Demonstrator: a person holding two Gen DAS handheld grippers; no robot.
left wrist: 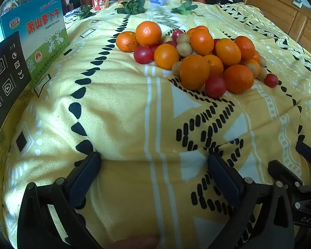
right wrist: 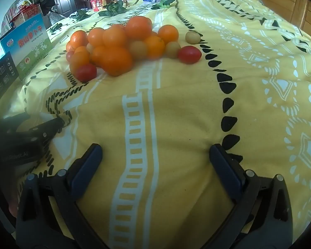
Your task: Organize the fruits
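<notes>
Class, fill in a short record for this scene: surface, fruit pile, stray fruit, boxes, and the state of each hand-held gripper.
surface: yellow patterned blanket
fruit pile: oranges, cherry tomatoes and small tan round fruits, heaped together
stray fruit: one cherry tomato at the pile's right edge
boxes: blue-green printed box left of the pile
left hand-held gripper: open, holding nothing
right hand-held gripper: open, holding nothing

Left gripper (left wrist: 154, 171): black plastic frame carrying dark blue fingers (left wrist: 85, 176), silver screw heads showing at the pivots. Right gripper (right wrist: 155, 164) is showing the same build (white lettering on the casing, too blurred to read).
</notes>
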